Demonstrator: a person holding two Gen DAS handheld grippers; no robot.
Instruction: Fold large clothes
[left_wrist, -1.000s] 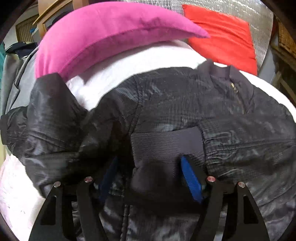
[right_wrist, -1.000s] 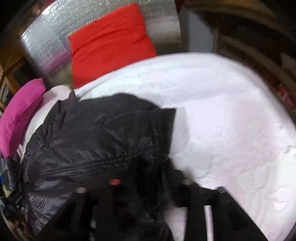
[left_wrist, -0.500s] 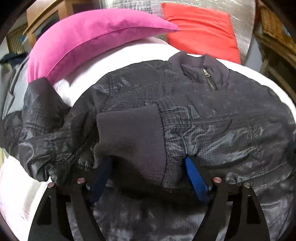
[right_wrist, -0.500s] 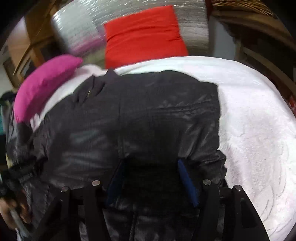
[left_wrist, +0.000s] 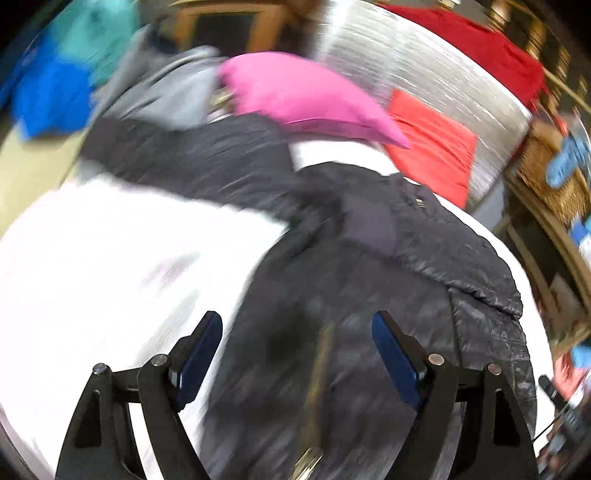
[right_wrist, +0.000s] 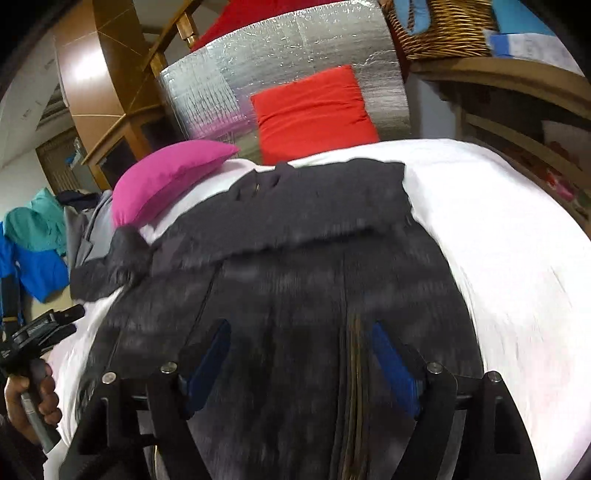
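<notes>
A black quilted jacket (left_wrist: 388, 266) lies front up on the white bed cover (left_wrist: 110, 258), collar toward the pillows. One sleeve (right_wrist: 295, 221) is folded across its chest, and the other sleeve (left_wrist: 192, 162) stretches out to the far left. My left gripper (left_wrist: 297, 332) hovers open over the jacket's lower left edge, with nothing between its blue pads (left_wrist: 391, 354). My right gripper (right_wrist: 301, 343) hangs over the lower front beside the zipper (right_wrist: 354, 369). Its jaws are opening and the pads do not press on the fabric. The picture is blurred by motion.
A pink pillow (right_wrist: 166, 177) and a red cushion (right_wrist: 314, 110) lean on a silver foil panel (right_wrist: 258, 62) at the bed's head. Grey, blue and teal garments (right_wrist: 33, 258) lie beyond the left edge. Wooden shelves and a wicker basket (right_wrist: 439, 29) stand at the right. A hand (right_wrist: 33, 398) appears at lower left.
Both grippers have let go of the sleeve cuffs they held and opened. They have drawn back from the chest to the jacket's lower part. The left view has swung to the bed's left side.
</notes>
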